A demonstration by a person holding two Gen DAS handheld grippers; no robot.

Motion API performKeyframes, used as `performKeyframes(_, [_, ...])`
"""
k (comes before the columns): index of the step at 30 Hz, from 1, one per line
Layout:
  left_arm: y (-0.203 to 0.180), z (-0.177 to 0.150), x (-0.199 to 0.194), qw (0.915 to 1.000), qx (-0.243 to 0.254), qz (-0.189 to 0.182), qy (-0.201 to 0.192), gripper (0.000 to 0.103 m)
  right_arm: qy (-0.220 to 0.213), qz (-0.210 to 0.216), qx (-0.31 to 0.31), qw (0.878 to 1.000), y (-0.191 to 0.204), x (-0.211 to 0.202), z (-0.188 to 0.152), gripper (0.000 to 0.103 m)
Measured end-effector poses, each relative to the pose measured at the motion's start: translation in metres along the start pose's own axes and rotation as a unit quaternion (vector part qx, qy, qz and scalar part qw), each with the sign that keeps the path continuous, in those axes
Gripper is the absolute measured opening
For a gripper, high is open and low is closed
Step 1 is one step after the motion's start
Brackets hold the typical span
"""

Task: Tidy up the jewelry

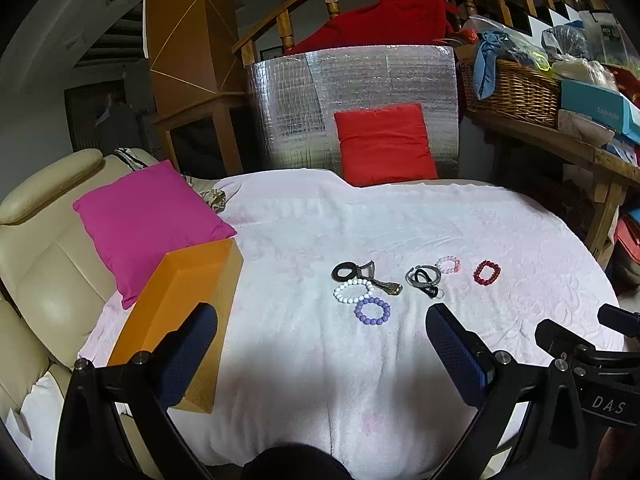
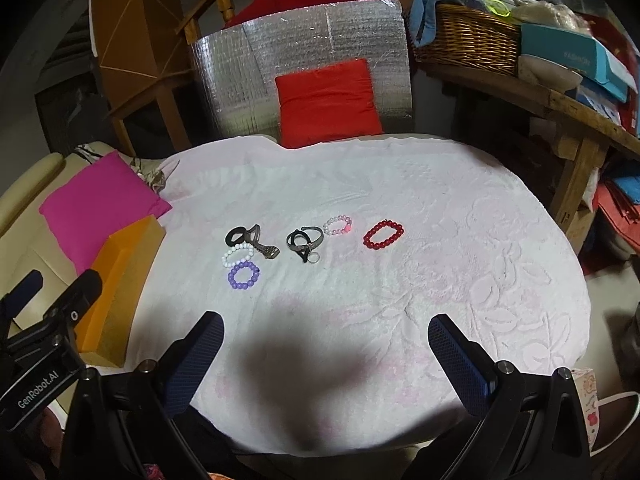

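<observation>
A white textured cloth (image 2: 440, 240) is spread over the whole work surface, with a pink cushion (image 1: 148, 220) at its left edge and a red cushion (image 2: 326, 100) propped at the back. An orange box (image 1: 180, 312), closed as far as can be seen, is laid along the left side; it is judged the likely store for the pieces. The left gripper (image 1: 320, 356) and the right gripper (image 2: 326, 364) are both held spread wide above the near cloth, nothing between the jaws. The jewelry is gathered mid-cloth, well apart from both claws: a red bead bracelet (image 2: 383, 234) alone at the right, a pale pink bracelet (image 2: 338, 225) beside it, a metal bangle (image 2: 305, 240) tangled with a dark loop, then a purple bead bracelet (image 2: 243, 275) touching a white bead bracelet (image 2: 238, 255), with a black band (image 2: 236, 235) and a strap-like piece behind. The bead strings are judged light, limp and likely elastic, prone to roll on the pile; a pinch across one side of the loop is advised. The bangle is judged stiff and slippery. In the right view the red bracelet is shown clear of its neighbours; in the left view the box's full length is seen.
</observation>
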State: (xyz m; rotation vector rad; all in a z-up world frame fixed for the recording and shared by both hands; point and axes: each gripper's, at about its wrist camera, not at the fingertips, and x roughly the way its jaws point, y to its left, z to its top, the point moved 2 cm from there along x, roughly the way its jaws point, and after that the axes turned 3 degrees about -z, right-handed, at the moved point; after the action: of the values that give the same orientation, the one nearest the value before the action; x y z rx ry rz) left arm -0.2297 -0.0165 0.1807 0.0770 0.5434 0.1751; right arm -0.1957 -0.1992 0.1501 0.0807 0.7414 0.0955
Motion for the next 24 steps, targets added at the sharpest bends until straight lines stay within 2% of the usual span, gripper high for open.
performKeyframes(24, [-0.0046,-0.0049,0.005,0.9998,0.016,0.004,0.011,0.103,0.001,0.005,0.0,1.0,0.0002,0.001,-0.0008,0.103])
